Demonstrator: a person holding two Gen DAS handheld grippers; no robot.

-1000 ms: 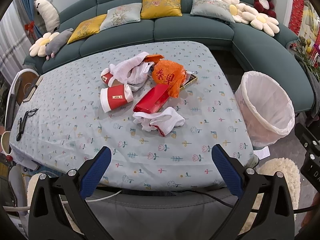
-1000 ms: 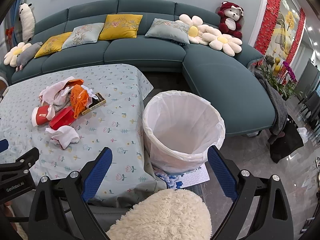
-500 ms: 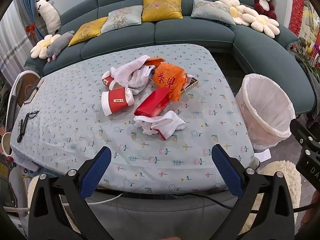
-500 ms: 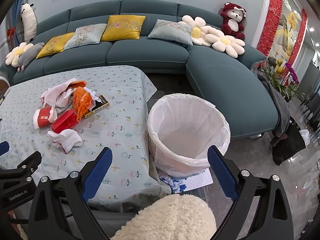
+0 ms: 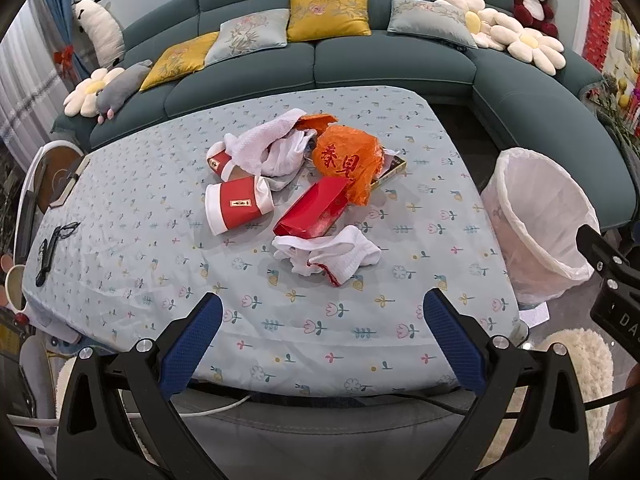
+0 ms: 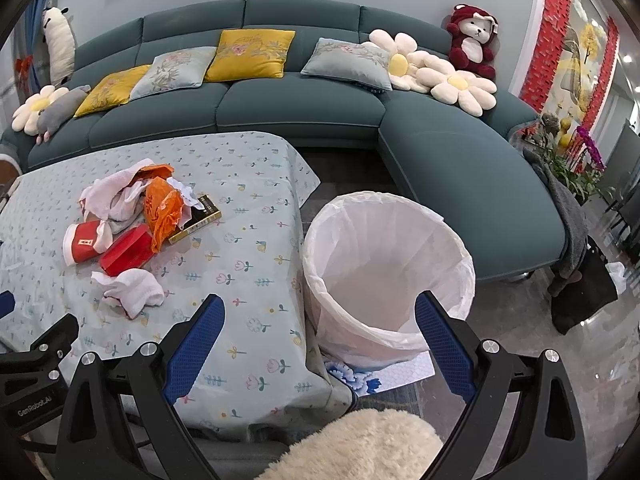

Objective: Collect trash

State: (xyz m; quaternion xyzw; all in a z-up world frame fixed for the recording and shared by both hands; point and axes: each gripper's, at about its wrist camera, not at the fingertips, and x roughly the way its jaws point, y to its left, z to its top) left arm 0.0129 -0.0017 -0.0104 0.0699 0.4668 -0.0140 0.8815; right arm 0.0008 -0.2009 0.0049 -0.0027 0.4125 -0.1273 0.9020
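As both cameras have moved a little nearer, the left gripper (image 5: 322, 322) and right gripper (image 6: 320, 326) stay spread and empty; trash pile (image 5: 304, 184) waits mid-table, bin (image 6: 386, 276) right.

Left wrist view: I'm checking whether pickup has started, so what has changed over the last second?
Only the left gripper moved, easing in toward the trash pile. Both grippers remain open and empty; nothing was grasped or released. The pile and bin stayed put.
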